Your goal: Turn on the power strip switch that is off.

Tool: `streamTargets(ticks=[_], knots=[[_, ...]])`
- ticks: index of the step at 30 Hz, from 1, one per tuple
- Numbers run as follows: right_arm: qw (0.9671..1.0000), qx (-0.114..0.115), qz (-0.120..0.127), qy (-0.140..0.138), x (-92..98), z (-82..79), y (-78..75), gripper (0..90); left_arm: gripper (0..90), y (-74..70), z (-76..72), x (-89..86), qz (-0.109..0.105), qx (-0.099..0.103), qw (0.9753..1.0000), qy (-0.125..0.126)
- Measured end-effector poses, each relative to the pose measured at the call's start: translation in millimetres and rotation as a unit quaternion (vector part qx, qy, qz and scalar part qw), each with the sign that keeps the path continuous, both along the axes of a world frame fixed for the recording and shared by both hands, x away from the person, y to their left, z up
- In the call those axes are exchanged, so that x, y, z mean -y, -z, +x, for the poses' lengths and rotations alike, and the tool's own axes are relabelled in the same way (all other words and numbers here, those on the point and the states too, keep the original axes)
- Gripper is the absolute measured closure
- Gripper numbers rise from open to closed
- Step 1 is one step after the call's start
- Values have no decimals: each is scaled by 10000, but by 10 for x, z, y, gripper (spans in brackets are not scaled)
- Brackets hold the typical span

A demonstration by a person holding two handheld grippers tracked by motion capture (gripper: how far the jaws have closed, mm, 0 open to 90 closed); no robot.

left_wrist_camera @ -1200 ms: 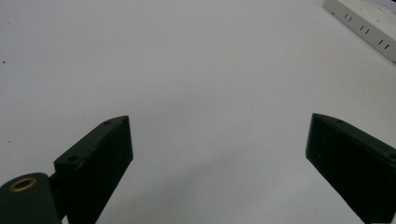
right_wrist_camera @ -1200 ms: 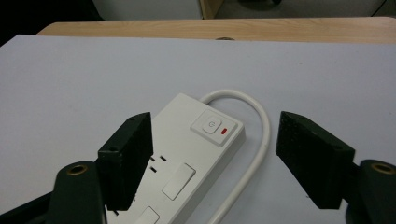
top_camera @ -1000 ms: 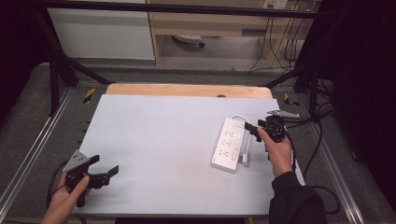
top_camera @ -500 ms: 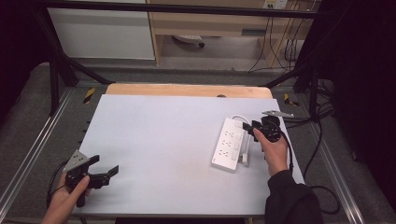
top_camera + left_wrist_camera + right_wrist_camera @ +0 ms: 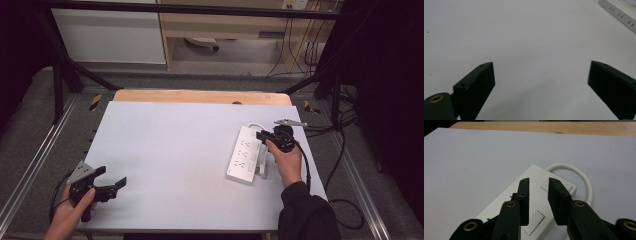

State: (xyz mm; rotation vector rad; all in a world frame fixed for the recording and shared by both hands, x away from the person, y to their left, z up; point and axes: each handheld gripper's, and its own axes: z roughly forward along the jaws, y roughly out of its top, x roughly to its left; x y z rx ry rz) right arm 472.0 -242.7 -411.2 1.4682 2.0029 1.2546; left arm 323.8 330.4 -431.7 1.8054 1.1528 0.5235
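A white power strip lies on the right side of the white table, with its white cable looped at the far end. My right gripper hovers over that far end. In the right gripper view its jaws stand a narrow gap apart with nothing between them, just above the strip and its square button. Near the front left corner, my left gripper is held low and wide open over bare table. The strip's edge is far off in the left gripper view.
A wooden board borders the table's far edge. Black frame posts stand at the back left, and cables trail over the floor on the right. A small white part lies against the strip's right side.
My right gripper has moved left, from beside the strip's far end to over it. The left gripper has stayed where it was.
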Motion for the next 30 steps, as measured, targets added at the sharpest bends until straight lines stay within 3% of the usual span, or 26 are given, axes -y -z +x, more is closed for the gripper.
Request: streamTargets(ticks=[10,18,30], knots=[[9999,-123,-66,81,-37,-9,95,810,74,0,-2,-7,1,-14,10000,-17],[9999,-122,72,84,-21,-48,186,890,74,3,0,-4,1,-9,10000,-21],[9999,-82,102,23,-83,-48,235,900,74,3,2,-7,7,-12,10000,-15]])
